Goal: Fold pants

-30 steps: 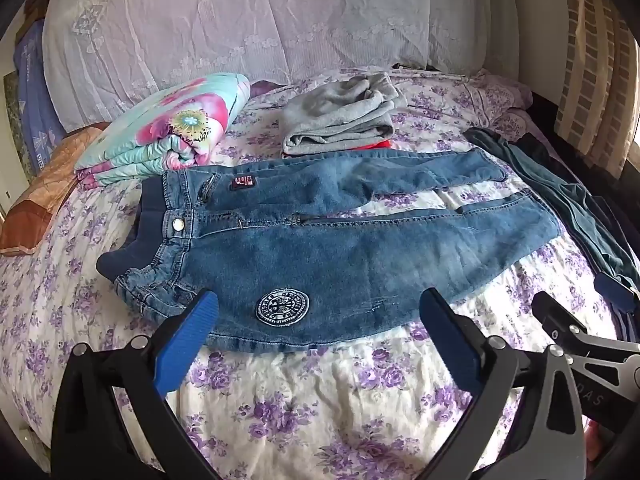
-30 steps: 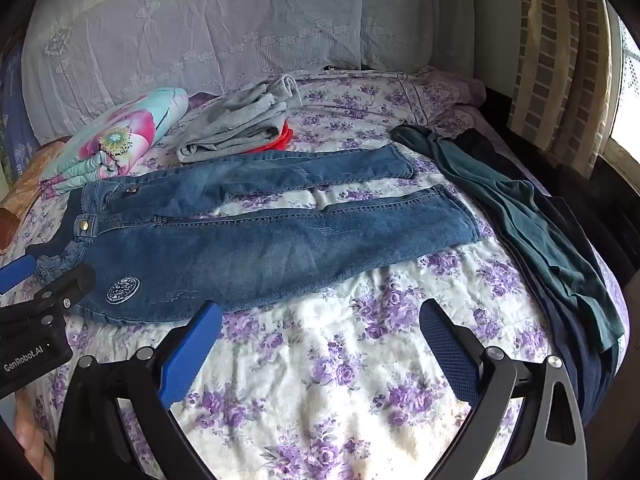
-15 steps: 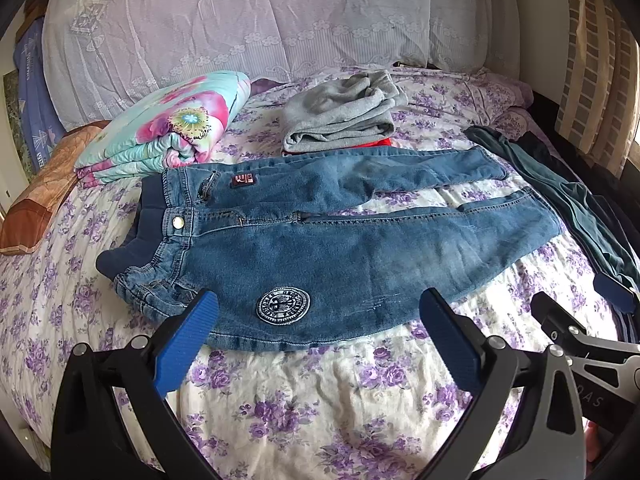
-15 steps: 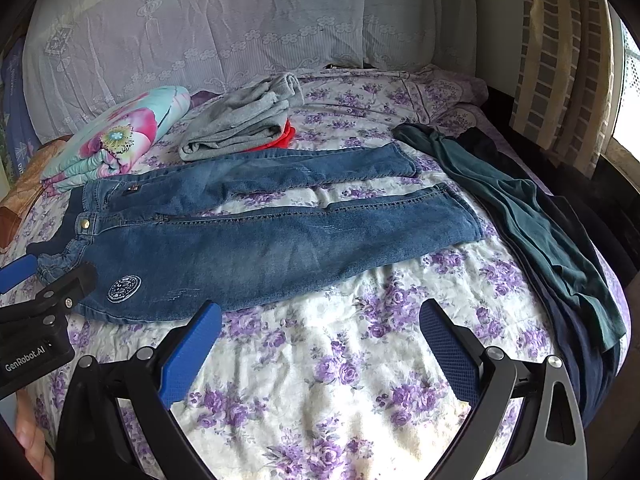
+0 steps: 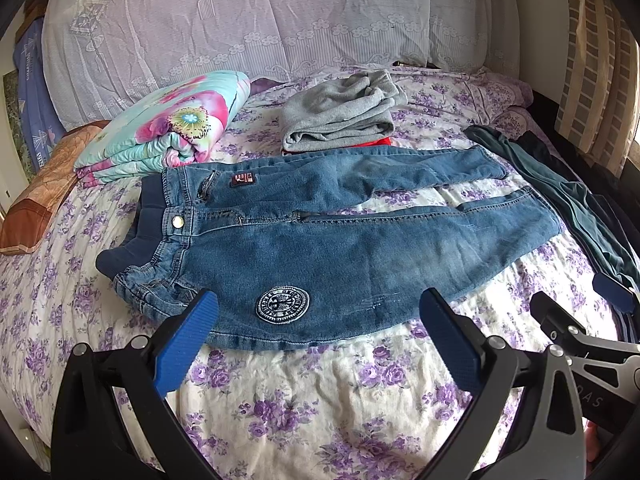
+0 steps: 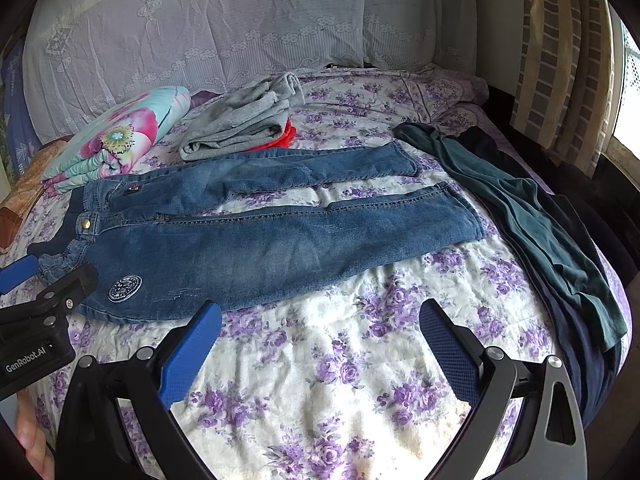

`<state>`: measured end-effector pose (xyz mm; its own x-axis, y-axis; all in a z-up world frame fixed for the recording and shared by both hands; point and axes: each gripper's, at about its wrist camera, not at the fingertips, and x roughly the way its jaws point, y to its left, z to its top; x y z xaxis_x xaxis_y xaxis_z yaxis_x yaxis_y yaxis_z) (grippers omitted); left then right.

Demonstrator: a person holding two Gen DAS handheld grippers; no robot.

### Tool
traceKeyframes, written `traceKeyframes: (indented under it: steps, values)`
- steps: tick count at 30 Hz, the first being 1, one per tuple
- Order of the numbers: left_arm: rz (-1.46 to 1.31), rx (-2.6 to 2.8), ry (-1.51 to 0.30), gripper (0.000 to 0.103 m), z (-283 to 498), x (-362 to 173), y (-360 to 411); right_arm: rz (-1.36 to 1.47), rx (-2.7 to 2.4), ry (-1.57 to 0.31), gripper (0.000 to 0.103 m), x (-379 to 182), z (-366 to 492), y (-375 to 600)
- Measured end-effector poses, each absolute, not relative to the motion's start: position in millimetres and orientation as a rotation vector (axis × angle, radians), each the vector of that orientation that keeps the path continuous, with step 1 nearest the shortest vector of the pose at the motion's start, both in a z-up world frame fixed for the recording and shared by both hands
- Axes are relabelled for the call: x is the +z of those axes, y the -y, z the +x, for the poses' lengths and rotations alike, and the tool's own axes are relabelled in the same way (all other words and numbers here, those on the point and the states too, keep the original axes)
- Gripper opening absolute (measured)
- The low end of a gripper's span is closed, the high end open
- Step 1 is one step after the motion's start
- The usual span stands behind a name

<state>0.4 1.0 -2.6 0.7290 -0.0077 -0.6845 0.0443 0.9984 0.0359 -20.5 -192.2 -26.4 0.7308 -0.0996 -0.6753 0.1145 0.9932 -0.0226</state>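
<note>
Flat on the purple-flowered bedsheet (image 5: 320, 412) lie the blue denim jeans (image 5: 320, 248) (waistband left, legs right), unfolded. Both the left gripper (image 5: 318, 336) and right gripper (image 6: 320, 340) hover near them, jaws wide apart, holding nothing. Folded grey sweatpants (image 5: 340, 120) sit behind.

A red garment (image 5: 374, 143) hides under the folded grey sweatshirt (image 5: 340, 116) — I see only its edge. The dark navy cloth (image 6: 576, 320) lies mostly beneath the teal garment (image 6: 532, 216). My other black gripper (image 5: 580, 336) is cut off at the frame's edge — its jaws unreadable there.
</note>
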Motion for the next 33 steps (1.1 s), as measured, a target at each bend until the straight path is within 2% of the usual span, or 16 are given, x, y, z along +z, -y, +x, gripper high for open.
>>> traceKeyframes:
  steps: [33]
  values:
    - [0.048,-0.031,-0.76,0.098,-0.5,-9.9,-3.2,0.022,-0.116,-0.747,0.099,-22.5,-20.2,194.2]
